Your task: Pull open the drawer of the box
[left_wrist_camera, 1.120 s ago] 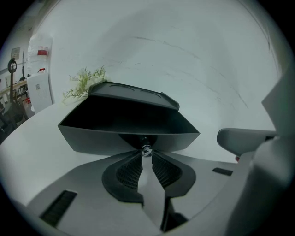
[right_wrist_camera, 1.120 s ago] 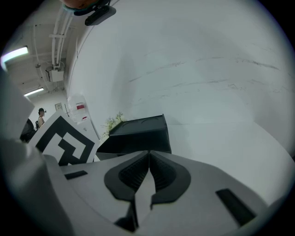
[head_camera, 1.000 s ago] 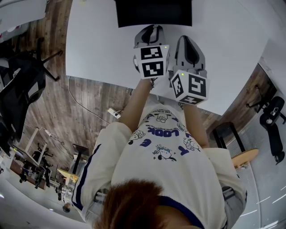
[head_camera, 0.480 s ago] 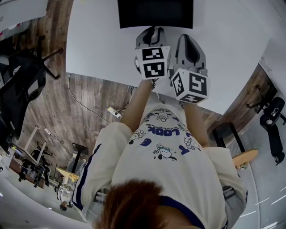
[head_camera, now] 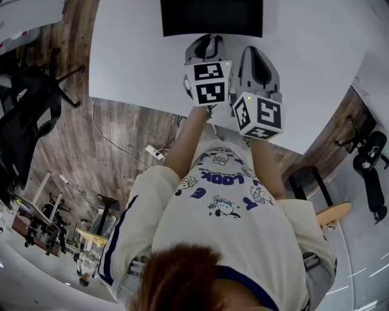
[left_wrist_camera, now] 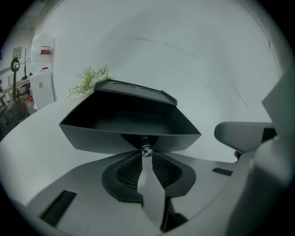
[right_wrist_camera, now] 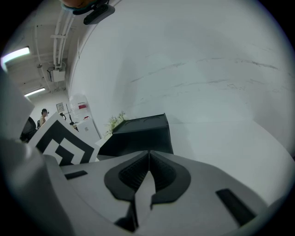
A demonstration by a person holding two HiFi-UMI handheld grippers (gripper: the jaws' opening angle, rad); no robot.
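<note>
Head camera looks steeply down from above onto the table (head_camera: 140, 67). Both gripper cameras sit low, close up, sharing the box (right_wrist_camera: 138, 133).

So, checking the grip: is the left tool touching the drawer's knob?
Touching. The left gripper view shows the left tool pinching the knob on the open drawer front, with no gap.

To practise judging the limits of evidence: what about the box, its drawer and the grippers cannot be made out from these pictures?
- Head view: box cut off by the top edge, drawer indistinguishable from it; jaws hidden under left gripper and right gripper.
- Left gripper view: drawer interior too dark to tell contents; knob partly covered by the jaws.
- Right gripper view: right gripper covers the box's lower front.
</note>
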